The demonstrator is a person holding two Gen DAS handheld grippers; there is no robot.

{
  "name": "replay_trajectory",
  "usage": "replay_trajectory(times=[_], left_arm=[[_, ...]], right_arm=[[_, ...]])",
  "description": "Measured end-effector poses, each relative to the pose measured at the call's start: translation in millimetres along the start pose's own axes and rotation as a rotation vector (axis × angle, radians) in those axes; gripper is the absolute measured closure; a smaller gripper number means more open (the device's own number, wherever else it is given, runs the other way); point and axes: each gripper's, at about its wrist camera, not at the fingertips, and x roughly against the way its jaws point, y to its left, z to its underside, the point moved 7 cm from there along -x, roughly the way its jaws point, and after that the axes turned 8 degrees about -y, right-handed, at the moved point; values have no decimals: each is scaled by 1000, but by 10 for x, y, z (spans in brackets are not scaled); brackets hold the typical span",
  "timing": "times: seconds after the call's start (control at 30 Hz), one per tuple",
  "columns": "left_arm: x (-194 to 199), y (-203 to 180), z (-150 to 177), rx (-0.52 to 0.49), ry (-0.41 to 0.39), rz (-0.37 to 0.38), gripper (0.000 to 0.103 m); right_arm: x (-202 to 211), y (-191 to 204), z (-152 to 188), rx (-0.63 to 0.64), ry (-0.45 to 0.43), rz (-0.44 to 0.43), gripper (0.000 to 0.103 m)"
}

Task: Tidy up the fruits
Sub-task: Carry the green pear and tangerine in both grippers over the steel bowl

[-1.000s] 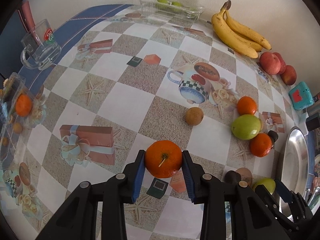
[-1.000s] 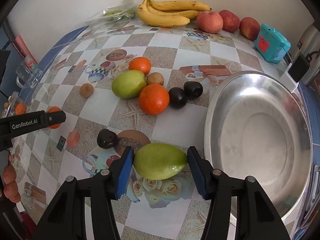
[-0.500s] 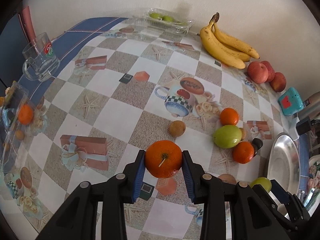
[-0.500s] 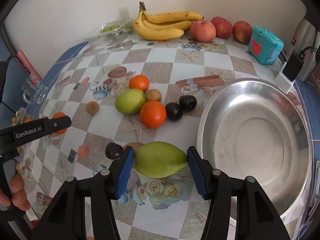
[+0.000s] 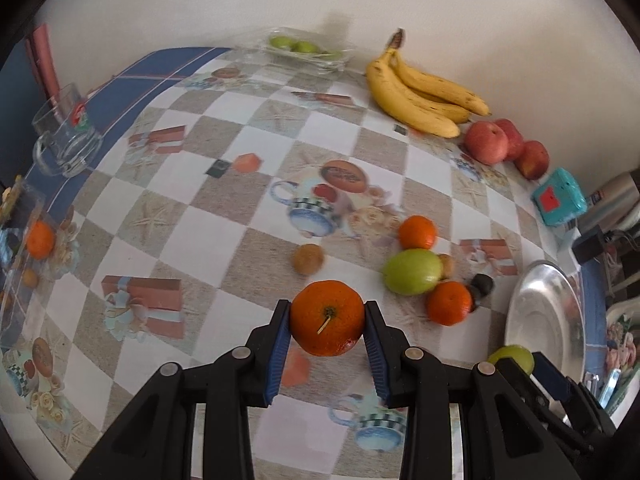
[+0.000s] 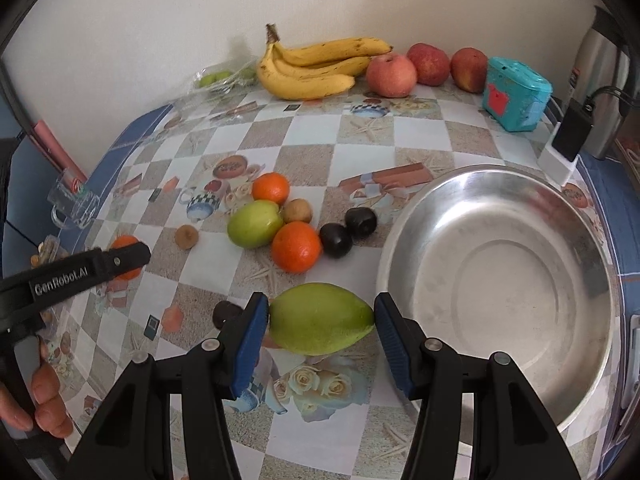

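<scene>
Both fruits up, bowl's next
Left hand-held gripper (image 5: 326, 338) is grasping an orange (image 5: 327, 317), right hand-held gripper (image 6: 321, 330) a green mango (image 6: 321, 319); I'd clear the steel bowl (image 6: 404, 224) rim before releasing, one at a time

steel bowl (image 6: 496, 292): bare metal, shiny, faintly scuffed
tablecloth (image 6: 424, 136): printed, smooth, slight sheen
orange (image 5: 327, 318): dimpled, glossy peel
mango (image 6: 321, 319): smooth, matt green skin
glass mug (image 5: 64, 136): clear glass
gripper pads (image 6: 251, 346): ribbed blue, on matt black plastic
</scene>
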Motion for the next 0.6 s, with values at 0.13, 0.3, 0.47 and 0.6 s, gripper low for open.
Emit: replay_trajectory(times=[0.13, 0.3, 0.47, 0.6], left_arm=[[47, -328, 44, -69, -13, 49, 65], [92, -763, 139, -178, -29, 97, 65], [121, -1178, 275, -278, -46, 154, 65], [129, -1468, 372, -340, -58, 219, 65]], right_arm=[[70, -185, -46, -47, -21, 21, 47], [174, -586, -36, -128, -36, 97, 47], [224, -1033, 83, -204, -10, 194, 47], [266, -1304, 156, -274, 1, 217, 47]])
